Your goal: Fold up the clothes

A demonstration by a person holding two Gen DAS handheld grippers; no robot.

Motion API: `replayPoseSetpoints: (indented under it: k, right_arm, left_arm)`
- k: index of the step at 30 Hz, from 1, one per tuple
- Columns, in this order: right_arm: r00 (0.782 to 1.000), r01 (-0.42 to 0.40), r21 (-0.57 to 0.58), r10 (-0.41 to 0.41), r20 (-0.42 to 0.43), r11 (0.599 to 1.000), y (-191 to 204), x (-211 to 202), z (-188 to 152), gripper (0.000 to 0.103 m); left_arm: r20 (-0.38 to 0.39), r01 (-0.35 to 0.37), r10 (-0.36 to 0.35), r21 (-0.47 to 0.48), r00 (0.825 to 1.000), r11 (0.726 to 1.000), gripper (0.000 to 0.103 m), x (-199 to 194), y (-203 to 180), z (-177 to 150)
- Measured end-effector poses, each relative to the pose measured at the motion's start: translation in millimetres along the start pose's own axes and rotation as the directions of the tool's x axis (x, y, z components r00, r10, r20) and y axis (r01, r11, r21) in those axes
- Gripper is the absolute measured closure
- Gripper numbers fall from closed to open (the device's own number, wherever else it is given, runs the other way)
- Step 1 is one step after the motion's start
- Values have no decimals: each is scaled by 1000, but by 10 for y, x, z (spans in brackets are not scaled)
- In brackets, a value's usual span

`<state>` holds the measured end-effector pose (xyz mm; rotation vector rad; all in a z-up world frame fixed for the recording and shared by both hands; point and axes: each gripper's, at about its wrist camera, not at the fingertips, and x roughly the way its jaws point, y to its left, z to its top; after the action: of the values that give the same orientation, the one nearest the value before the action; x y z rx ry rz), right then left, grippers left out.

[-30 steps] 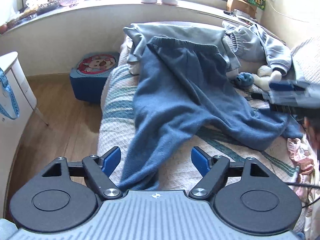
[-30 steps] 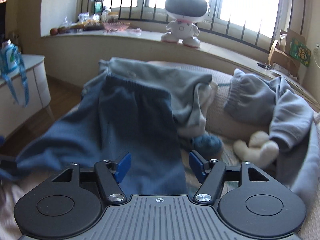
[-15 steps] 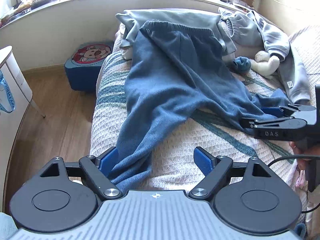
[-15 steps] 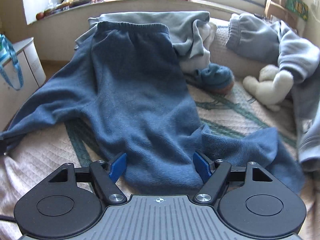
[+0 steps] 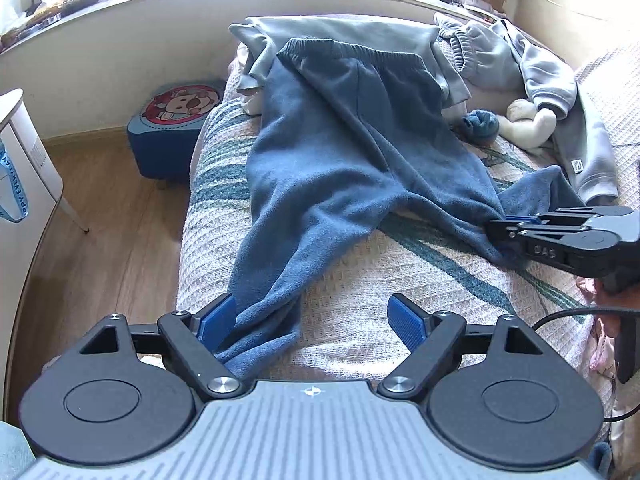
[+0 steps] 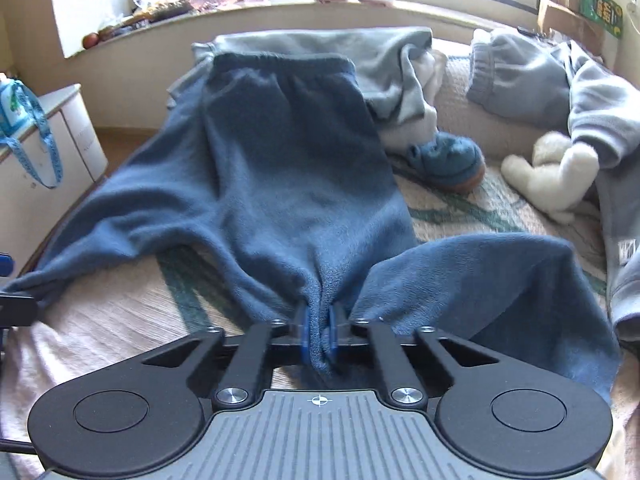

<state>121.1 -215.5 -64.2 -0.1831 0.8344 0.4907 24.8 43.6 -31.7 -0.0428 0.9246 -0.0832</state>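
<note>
Blue fleece trousers [image 5: 352,152] lie spread on the striped bed quilt [image 5: 400,280], waistband at the far end and legs splayed toward me. My right gripper [image 6: 320,328] is closing, its blue pads pinching a bunched fold of the right leg [image 6: 316,288]. From the left wrist view it [image 5: 504,228] reaches in from the right onto that leg. My left gripper [image 5: 311,314] stands open at the near bed edge. The left leg's end [image 5: 260,332] lies between its fingers, against the left pad [image 5: 218,314] only.
A grey garment [image 5: 352,30] lies under the waistband. A light grey hoodie [image 5: 552,80], a cream plush toy [image 5: 528,124] and a blue slipper [image 6: 444,160] sit at the right. On the wooden floor at the left stand a blue stool [image 5: 176,128] and a white cabinet [image 5: 24,168].
The right gripper came down onto the right trouser leg and its jaws went from wide apart to clamped on the cloth. The left gripper edged up to the left leg's end, still open.
</note>
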Motion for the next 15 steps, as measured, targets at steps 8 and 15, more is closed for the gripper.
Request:
replayPoseSetpoints:
  k: [8, 15]
  right_arm:
    - [991, -131, -6, 131, 8, 991, 179, -548, 40, 96]
    - [961, -270, -23, 269, -62, 962, 511, -799, -173, 96]
  left_arm:
    - [9, 5, -5, -8, 1000, 1000, 21, -32, 10, -6]
    - [10, 13, -13, -1, 1000, 1000, 21, -46, -27, -29]
